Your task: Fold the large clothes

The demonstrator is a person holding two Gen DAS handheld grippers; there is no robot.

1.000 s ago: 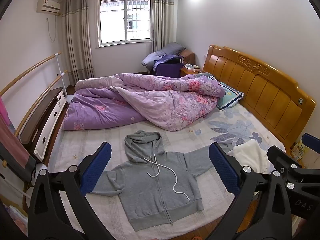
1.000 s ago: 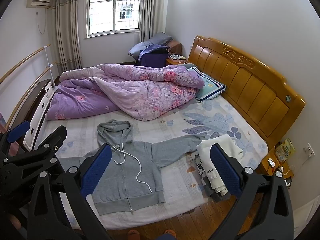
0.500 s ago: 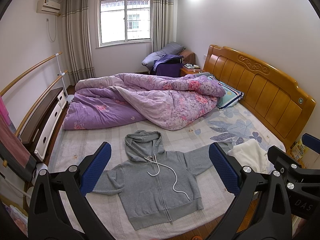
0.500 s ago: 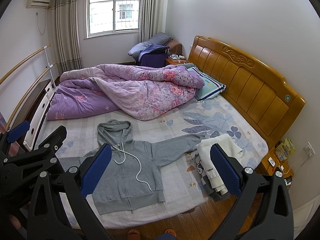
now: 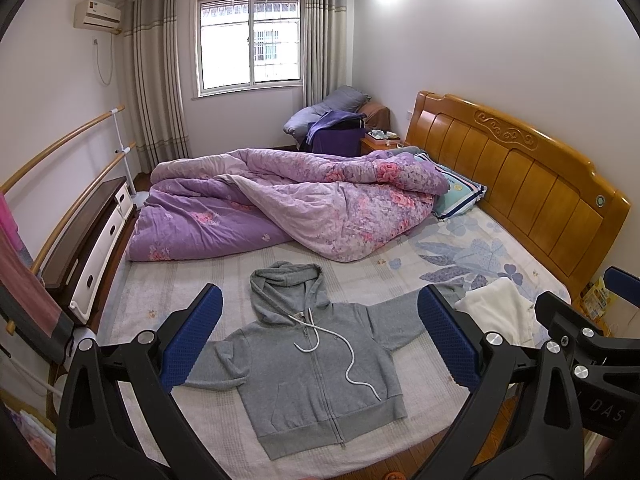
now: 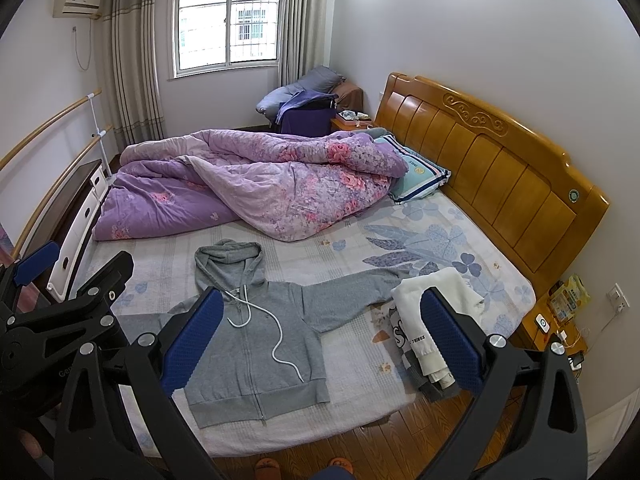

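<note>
A grey zip hoodie (image 5: 316, 364) lies flat, front up, on the near part of the bed (image 5: 192, 280), hood toward the quilt, sleeves spread, white drawstring across its chest. It also shows in the right wrist view (image 6: 256, 344). My left gripper (image 5: 320, 336) is open and empty, held high above the hoodie. My right gripper (image 6: 320, 336) is open and empty, also well above the bed, over the hoodie's right sleeve. The left gripper's body (image 6: 60, 320) shows at the left of the right wrist view.
A crumpled purple floral quilt (image 5: 288, 204) covers the far half of the bed. A stack of folded clothes (image 6: 428, 320) lies at the near right corner. The wooden headboard (image 5: 520, 176) is at the right. A low cabinet (image 5: 88, 244) and rails stand at the left.
Both views have barely shifted. The hoodie lies as before and both grippers stay open.
</note>
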